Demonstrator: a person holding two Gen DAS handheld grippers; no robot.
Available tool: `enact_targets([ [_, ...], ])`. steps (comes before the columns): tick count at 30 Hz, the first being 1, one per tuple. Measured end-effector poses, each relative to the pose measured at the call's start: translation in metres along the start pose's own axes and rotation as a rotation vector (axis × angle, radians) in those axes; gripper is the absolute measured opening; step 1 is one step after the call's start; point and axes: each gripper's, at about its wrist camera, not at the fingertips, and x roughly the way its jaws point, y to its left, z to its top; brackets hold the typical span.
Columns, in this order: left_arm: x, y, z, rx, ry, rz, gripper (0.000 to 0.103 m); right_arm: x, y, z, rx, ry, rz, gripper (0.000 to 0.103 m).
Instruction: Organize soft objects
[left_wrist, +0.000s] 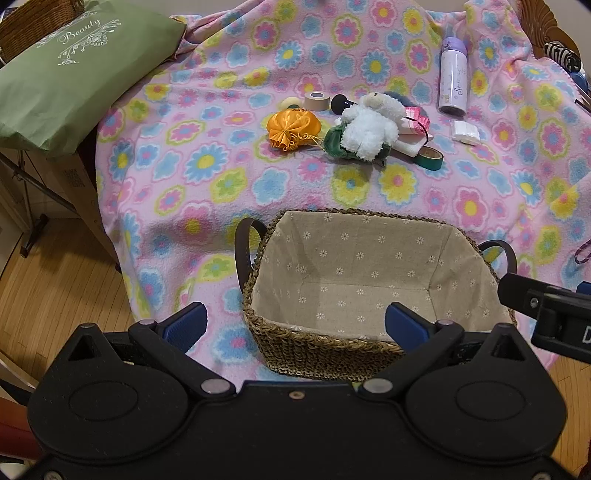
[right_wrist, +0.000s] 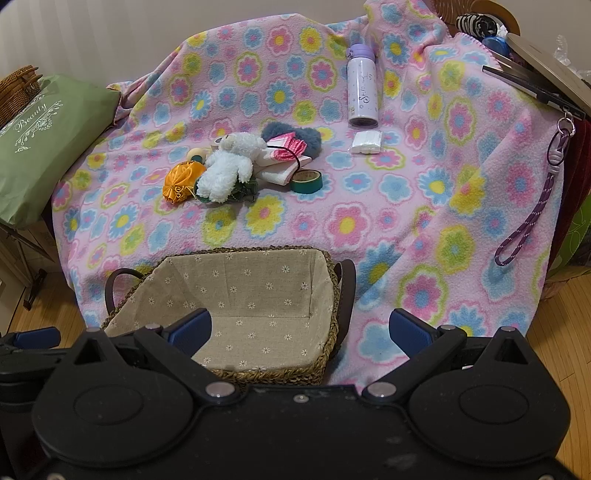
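Note:
A woven basket (left_wrist: 317, 350) (right_wrist: 328, 332) with a flowered cloth lining stands empty at the near edge of the table. Beyond it lies a heap of small things: a white plush toy (left_wrist: 369, 125) (right_wrist: 229, 166), an orange satin pouch (left_wrist: 291, 129) (right_wrist: 183, 182), a green scrunchie (left_wrist: 334, 142) (right_wrist: 247, 188), a grey furry item (right_wrist: 291, 133), and a pink-and-white folded cloth (left_wrist: 413, 129) (right_wrist: 284, 158). My left gripper (left_wrist: 295, 321) is open over the basket's near left corner, holding nothing. Also open and holding nothing, my right gripper (right_wrist: 299, 328) hangs over the basket's right side.
A pink flowered fleece blanket (left_wrist: 221, 177) (right_wrist: 406, 206) covers the table. On it are a lilac bottle (left_wrist: 453, 79) (right_wrist: 362, 88), green tape (left_wrist: 430, 157) (right_wrist: 306, 181), tan tape (left_wrist: 317, 100), a white tissue pack (left_wrist: 466, 131) (right_wrist: 366, 142) and a purple lanyard (right_wrist: 532, 210). A green pillow (left_wrist: 66, 70) (right_wrist: 40, 144) lies left.

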Motion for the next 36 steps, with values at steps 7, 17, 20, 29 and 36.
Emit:
enact_targets([
  [7, 0.000, 0.001, -0.001, -0.001, -0.002, 0.000, 0.099, 0.000, 0.000, 0.000, 0.000, -0.001, -0.001, 0.103],
  [17, 0.000, 0.007, -0.003, -0.015, -0.002, 0.006, 0.099, 0.000, 0.000, 0.000, 0.000, 0.000, 0.000, 0.103],
  [20, 0.001, 0.006, -0.001, -0.020, 0.002, 0.010, 0.099, 0.000, -0.001, 0.000, -0.001, 0.001, 0.002, 0.103],
  [29, -0.002, 0.010, 0.001, -0.045, -0.026, 0.021, 0.099, 0.002, 0.000, 0.000, -0.007, 0.014, 0.007, 0.103],
  [36, -0.004, 0.011, 0.005, -0.048, -0.047, -0.025, 0.099, 0.005, -0.007, 0.005, 0.015, -0.015, 0.017, 0.103],
])
